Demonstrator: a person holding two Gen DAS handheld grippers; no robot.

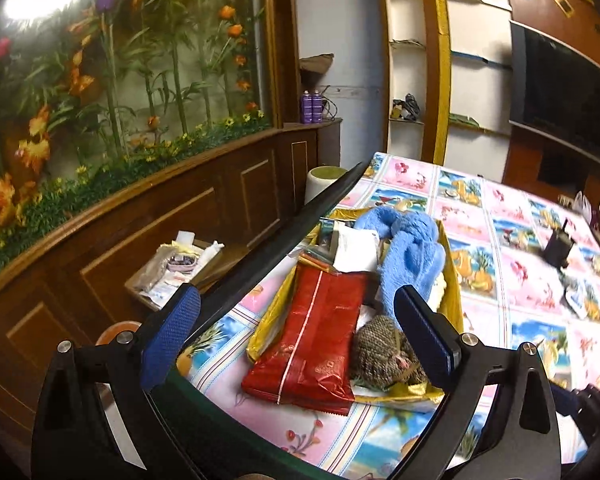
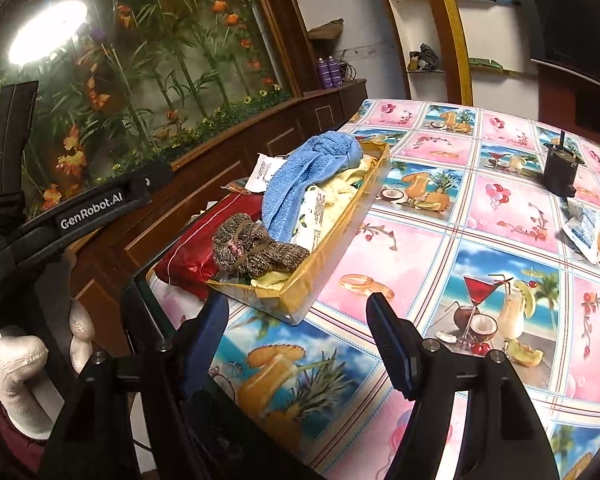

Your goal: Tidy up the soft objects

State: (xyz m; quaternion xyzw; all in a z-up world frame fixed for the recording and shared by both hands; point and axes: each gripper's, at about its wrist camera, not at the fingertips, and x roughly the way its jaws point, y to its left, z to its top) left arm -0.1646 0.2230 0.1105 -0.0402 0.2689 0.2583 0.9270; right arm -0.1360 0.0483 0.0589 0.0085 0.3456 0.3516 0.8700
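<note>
Looking along my left gripper [image 1: 296,324], fingers spread and empty, I see the blue towel [image 1: 410,256] and knitted bundle [image 1: 384,350] piled in the gold box [image 1: 454,280]. My right gripper [image 2: 296,336], also apart, hangs clear over the tablecloth [image 2: 500,208], likely done.

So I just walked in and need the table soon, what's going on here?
A person holding a gripper in each hand is sorting soft things in a gold box on the patterned table. Packed in it are a blue towel, a brown knitted bundle and a red packet. The left gripper hangs open over the box and the right gripper is open just short of it. Neither holds anything.
</note>
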